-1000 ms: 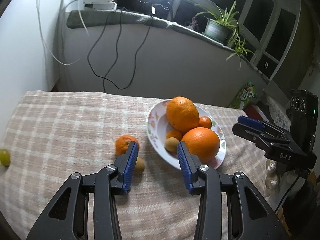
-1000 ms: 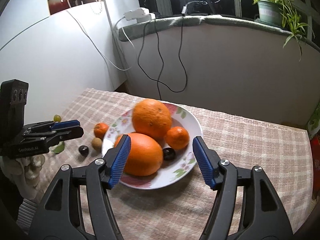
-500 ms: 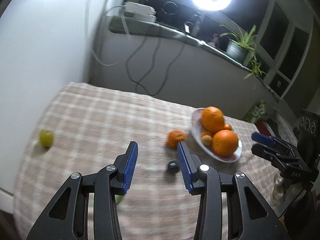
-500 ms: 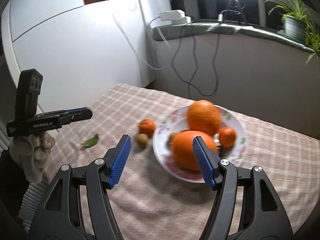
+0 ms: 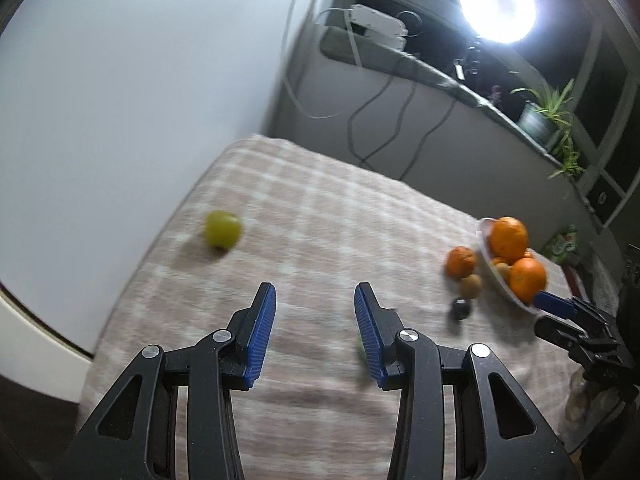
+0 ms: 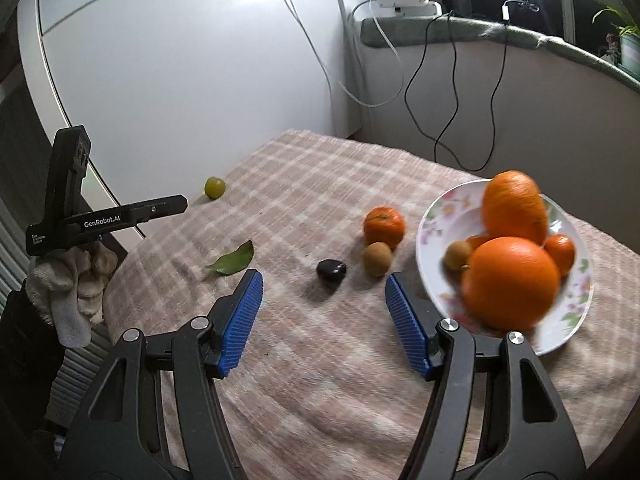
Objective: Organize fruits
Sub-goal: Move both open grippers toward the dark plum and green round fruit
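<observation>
A flowered white plate point(image 6: 434, 216) holds two big oranges point(image 6: 510, 280), a small tangerine and a small brown fruit. On the checked cloth left of it lie a tangerine point(image 6: 383, 222), a brown fruit point(image 6: 377, 258) and a dark fruit point(image 6: 331, 270). A green fruit point(image 5: 222, 229) lies near the table's left edge, ahead and left of my left gripper point(image 5: 315, 330), which is open and empty. My right gripper point(image 6: 323, 322) is open and empty, just short of the dark fruit. The plate point(image 5: 494, 268) shows at the right of the left wrist view.
A green leaf point(image 6: 234, 260) lies on the cloth left of the right gripper. A white wall or cabinet point(image 6: 180, 80) borders the table's left side. Cables hang on the back wall, below a ledge with a potted plant point(image 5: 540, 114).
Both grippers have swung left, away from the plate. The left one now faces the green fruit; the right one now faces the loose fruits beside the plate.
</observation>
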### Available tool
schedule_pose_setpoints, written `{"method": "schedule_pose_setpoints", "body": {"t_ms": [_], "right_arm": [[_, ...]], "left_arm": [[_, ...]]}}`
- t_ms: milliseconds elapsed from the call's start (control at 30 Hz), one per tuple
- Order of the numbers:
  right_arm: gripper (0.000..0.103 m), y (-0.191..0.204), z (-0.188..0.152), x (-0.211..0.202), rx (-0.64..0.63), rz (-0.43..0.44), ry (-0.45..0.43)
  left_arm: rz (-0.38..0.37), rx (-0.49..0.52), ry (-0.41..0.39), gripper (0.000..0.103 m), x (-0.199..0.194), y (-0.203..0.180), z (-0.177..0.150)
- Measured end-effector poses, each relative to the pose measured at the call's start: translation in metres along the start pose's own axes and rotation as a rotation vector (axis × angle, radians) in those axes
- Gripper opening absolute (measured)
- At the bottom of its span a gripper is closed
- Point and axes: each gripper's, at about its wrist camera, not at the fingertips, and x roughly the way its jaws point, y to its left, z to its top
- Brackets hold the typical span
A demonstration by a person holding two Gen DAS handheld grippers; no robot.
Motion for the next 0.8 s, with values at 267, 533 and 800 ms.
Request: {"method": "schedule_pose_setpoints", "body": {"t_ms": [267, 533, 800], "right_arm": [[0.057, 0.010, -0.003, 0.029, 0.000, -0.010, 0.047], [0.047, 0.001, -0.003, 0.044, 0.038, -0.010, 0.071], [0.043, 0.004, -0.001, 0.057, 0.027, -0.023, 0.097]], "left_arm": [[0.141, 0.053, -0.010, 0.039, 0.020, 0.013, 0.012], [0.227, 0.114, 0.005, 0.039, 0.044, 0.015, 0.023], [0.269, 0.127, 0.013, 0.039, 0.052, 0.021, 0.025]]}}
